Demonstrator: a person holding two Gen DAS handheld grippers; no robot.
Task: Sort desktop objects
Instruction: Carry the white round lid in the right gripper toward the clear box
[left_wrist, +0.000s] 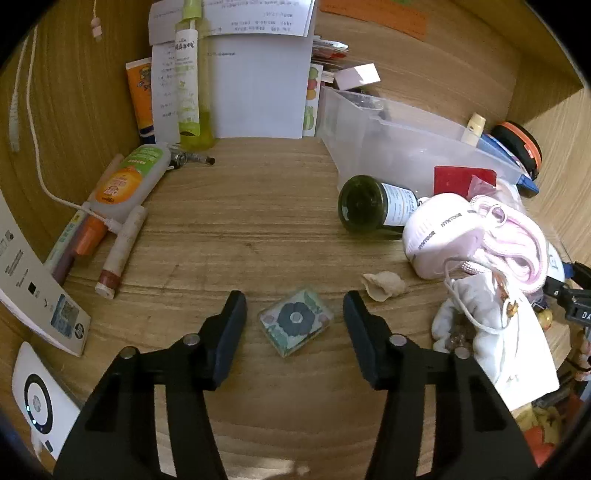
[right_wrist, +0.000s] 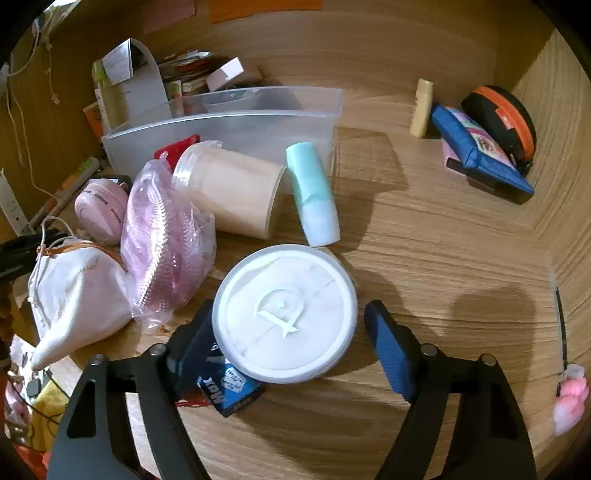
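Observation:
In the left wrist view a small square glass tile (left_wrist: 295, 322) with a blue flower lies flat on the wooden desk. My left gripper (left_wrist: 294, 297) straddles it, open, with a gap between the tile and each finger. In the right wrist view a round white lidded tub (right_wrist: 286, 314) stands between the fingers of my right gripper (right_wrist: 291, 308). The tub's rim hides the left fingertip. The right finger (right_wrist: 388, 343) stands clear of the tub, so this gripper is open. A blue packet (right_wrist: 232, 391) lies under the tub's near edge.
A clear plastic bin (left_wrist: 388, 147) stands at the back, with a dark green jar (left_wrist: 369, 206) lying before it. A shell (left_wrist: 384, 286), a pink device (left_wrist: 436, 236) and a white pouch (left_wrist: 491, 332) crowd the right. Bottles (left_wrist: 129, 181) line the left. A beige cylinder (right_wrist: 232, 192) and a mint roll (right_wrist: 314, 195) lie behind the tub.

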